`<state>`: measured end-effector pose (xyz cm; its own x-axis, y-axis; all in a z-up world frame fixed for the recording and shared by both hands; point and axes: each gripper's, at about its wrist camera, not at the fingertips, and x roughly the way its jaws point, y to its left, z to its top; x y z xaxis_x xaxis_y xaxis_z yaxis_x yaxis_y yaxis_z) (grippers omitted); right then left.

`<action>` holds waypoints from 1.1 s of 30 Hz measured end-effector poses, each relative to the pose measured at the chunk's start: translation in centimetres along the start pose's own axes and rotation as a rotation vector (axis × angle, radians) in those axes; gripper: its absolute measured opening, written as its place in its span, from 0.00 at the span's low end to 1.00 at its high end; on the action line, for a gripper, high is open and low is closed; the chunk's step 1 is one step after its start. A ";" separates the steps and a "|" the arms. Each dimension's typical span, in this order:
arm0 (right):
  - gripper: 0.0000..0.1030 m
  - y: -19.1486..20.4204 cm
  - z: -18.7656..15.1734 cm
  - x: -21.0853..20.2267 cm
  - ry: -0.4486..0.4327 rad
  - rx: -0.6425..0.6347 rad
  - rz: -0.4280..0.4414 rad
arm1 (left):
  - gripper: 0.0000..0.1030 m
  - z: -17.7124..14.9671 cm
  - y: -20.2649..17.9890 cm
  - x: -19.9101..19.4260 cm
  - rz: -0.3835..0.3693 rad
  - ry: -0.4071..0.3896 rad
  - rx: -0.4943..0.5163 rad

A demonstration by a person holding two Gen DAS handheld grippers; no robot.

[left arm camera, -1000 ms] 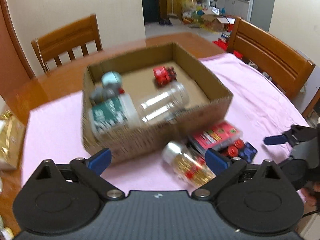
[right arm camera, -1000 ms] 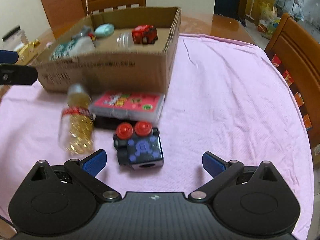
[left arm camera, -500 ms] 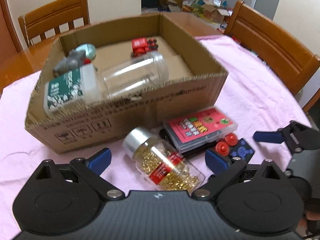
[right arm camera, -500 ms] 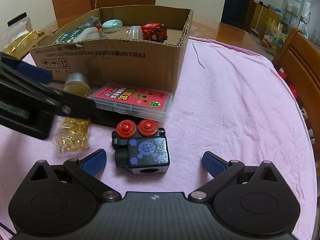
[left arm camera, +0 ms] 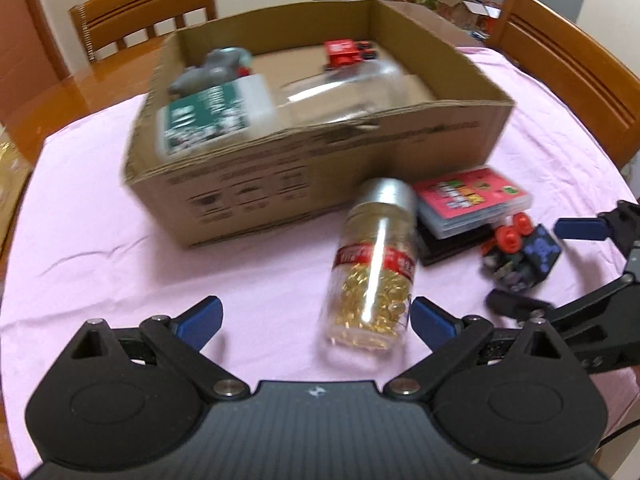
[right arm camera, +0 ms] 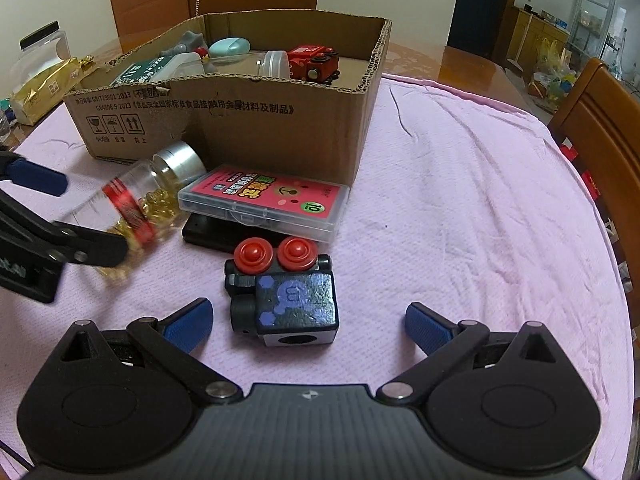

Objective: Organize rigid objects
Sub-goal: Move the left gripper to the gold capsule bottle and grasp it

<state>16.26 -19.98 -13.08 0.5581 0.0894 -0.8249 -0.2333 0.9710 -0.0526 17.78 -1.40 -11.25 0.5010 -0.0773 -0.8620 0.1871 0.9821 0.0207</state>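
Capsule bottle (left arm camera: 374, 264) lies on its side on the pink cloth (left arm camera: 100, 248), silver cap toward the cardboard box (left arm camera: 320, 176), gold capsules inside, red label band round the middle. Its base end sits between the blue fingertips (left arm camera: 200, 320) of the left gripper (left arm camera: 316, 320), nearer the right-side pad; jaws spread wide, gripping nothing. In the right wrist view one left finger crosses in front of the bottle's lower part, so contact there is hard to tell.

Just right of the bottle: pink card case (right arm camera: 264, 204) lying flat on a black slab (right arm camera: 208, 236), both close against the box front. Near it, toward the right gripper, a black toy block (right arm camera: 288, 304) with two red knobs and purple print, apart from the case. Right gripper (right arm camera: 308, 324) hovers over the cloth with the block between its fingers, jaws wide apart, not touching it.

Box is open-topped, printing on the front wall. Inside: a green-labelled white bottle (right arm camera: 156, 70), a clear jar (left arm camera: 340, 92) on its side, a red toy car (right arm camera: 314, 62), a grey toy figure (left arm camera: 212, 70), a pale teal oval thing (right arm camera: 230, 46). Left wrist view is motion-blurred, so box contents are soft there.

Cloth covers a wooden table (left arm camera: 100, 80). Wooden chairs (left arm camera: 148, 8) stand behind and to the right. Gold packet (right arm camera: 48, 84) lies off the cloth's left edge.
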 end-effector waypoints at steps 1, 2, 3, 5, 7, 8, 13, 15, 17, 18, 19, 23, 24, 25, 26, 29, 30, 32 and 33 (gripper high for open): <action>1.00 0.0 0.0 0.0 0.001 0.000 0.000 | 0.97 -0.1 0.5 0.0 0.012 0.001 -0.006; 1.00 0.0 0.0 0.0 0.002 0.000 0.000 | 0.97 -0.1 0.9 0.0 0.025 0.002 -0.012; 1.00 0.0 0.1 0.0 0.004 -0.001 0.001 | 0.97 -0.2 1.4 0.1 0.039 0.004 -0.016; 1.00 0.0 0.1 0.0 0.008 -0.003 0.002 | 0.97 -0.1 2.2 0.3 0.074 0.013 -0.021; 1.00 0.0 0.1 0.0 0.008 -0.004 0.003 | 0.97 0.0 3.0 0.7 0.105 0.018 -0.024; 1.00 0.0 0.1 0.0 0.008 -0.004 0.003 | 0.97 0.1 3.4 0.9 0.117 0.021 -0.029; 1.00 0.0 0.2 0.0 0.008 -0.006 0.005 | 0.97 0.3 4.2 1.4 0.120 0.030 -0.053; 1.00 -0.1 0.2 0.0 0.008 -0.011 0.008 | 0.97 -0.1 3.7 1.0 0.080 0.026 -0.050; 1.00 -0.1 0.2 0.0 0.008 -0.014 0.011 | 0.97 -0.6 2.7 0.5 0.032 0.023 -0.031; 1.00 -0.1 0.2 0.1 0.008 -0.017 0.013 | 0.97 -0.8 2.1 0.3 0.013 0.020 -0.025; 1.00 -0.1 0.2 0.1 0.006 -0.020 0.016 | 0.97 -0.8 1.5 0.2 -0.005 0.014 -0.018; 1.00 -0.3 0.1 0.0 -0.006 -0.031 0.023 | 0.97 -0.3 -0.8 -0.1 -0.049 -0.028 0.002; 1.00 -0.3 0.1 0.0 -0.006 -0.032 0.024 | 0.97 -0.1 -1.2 -0.1 -0.042 -0.041 0.008; 1.00 -0.3 0.0 0.0 -0.007 -0.033 0.025 | 0.97 0.2 -1.7 0.1 -0.029 -0.049 0.012; 1.00 -0.3 0.0 0.0 -0.007 -0.035 0.026 | 0.97 0.5 -2.0 0.3 -0.023 -0.052 0.015; 1.00 -0.4 -0.1 -0.1 -0.010 -0.040 0.030 | 0.97 1.4 -2.8 1.0 -0.011 -0.062 0.019; 1.00 -0.4 -0.1 -0.1 -0.011 -0.040 0.030 | 0.97 1.6 -2.9 1.2 -0.002 -0.064 0.021; 1.00 -0.4 -0.1 -0.1 -0.013 -0.042 0.031 | 0.97 2.0 -3.0 1.7 0.032 -0.062 0.017; 1.00 -0.4 -0.2 -0.1 -0.014 -0.044 0.032 | 0.97 2.0 -2.8 1.9 0.043 -0.061 0.013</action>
<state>16.14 -20.41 -13.04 0.5610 0.1241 -0.8185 -0.2861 0.9569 -0.0509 19.90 -4.68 -11.90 0.5595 -0.0462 -0.8276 0.1752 0.9825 0.0636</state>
